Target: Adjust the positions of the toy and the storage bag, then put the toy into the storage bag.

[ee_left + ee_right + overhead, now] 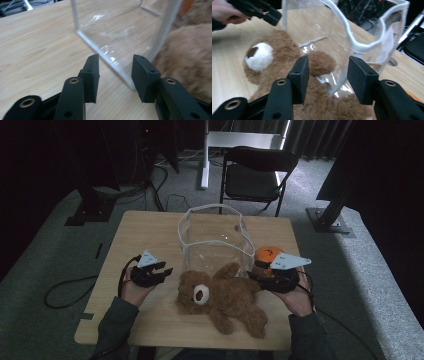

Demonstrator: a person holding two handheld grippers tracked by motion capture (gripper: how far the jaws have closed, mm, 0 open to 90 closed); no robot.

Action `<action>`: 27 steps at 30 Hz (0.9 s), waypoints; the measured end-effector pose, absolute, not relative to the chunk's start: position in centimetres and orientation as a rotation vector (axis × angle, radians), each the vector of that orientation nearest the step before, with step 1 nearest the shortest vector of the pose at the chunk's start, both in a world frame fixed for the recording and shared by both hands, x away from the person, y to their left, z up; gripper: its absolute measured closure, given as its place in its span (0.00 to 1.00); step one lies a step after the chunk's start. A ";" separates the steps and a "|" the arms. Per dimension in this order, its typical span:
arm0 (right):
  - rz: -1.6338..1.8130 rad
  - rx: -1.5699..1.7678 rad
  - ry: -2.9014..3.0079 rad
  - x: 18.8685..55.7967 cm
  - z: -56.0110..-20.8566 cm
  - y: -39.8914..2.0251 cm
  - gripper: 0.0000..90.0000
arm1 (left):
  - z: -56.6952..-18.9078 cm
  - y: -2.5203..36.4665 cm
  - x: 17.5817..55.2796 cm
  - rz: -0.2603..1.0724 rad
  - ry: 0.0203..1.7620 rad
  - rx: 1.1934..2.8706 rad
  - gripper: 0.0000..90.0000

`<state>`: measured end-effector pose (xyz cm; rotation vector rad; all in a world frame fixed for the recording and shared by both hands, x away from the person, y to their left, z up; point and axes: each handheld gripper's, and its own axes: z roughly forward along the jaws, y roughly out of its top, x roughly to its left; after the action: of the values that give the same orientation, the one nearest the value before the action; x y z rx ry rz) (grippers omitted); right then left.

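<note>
The wooden desk [145, 232] carries everything, and the biggest thing on it is the clear plastic bag [216, 240] with white-trimmed edges, standing upright and open-topped near the middle, a little toward the far edge. Just in front of it, toward the near edge, lies the brown teddy bear [222, 297]: its head with the white muzzle points toward the left edge, its legs run off toward the near right corner, so its long axis lies roughly along the near edge, slightly slanted, and one raised paw touches the bag's front wall. An orange toy [267, 257] sits beside the bag's right side, behind the right hand. The left hand-held gripper [162, 271] is at the bear's head end, aimed at the bag's lower front-left corner; its jaws stand about half open, released, with nothing between the pads, and the bag's seam lies just ahead of them. The right hand-held gripper [256, 276] is at the bear's upper body, looking over the fur toward the bag's front-right corner; it too is roughly half open and empty, pads not pressing on anything. Judging by this, the right one is nearer the bear's body and the left nearer the bag's edge, so lifting the bear into the bag would likely fall to the right.
</note>
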<state>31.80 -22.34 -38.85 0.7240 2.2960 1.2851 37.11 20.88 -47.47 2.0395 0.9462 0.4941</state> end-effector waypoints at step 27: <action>1.277 0.614 2.388 31.2 -40.5 -20.1 0.30 | -51.4 25.0 38.9 0.550 1.186 2.042 0.55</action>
<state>31.19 -20.11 -40.48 0.6143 2.3880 1.2765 38.91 25.03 -51.43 2.0422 1.1857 0.5502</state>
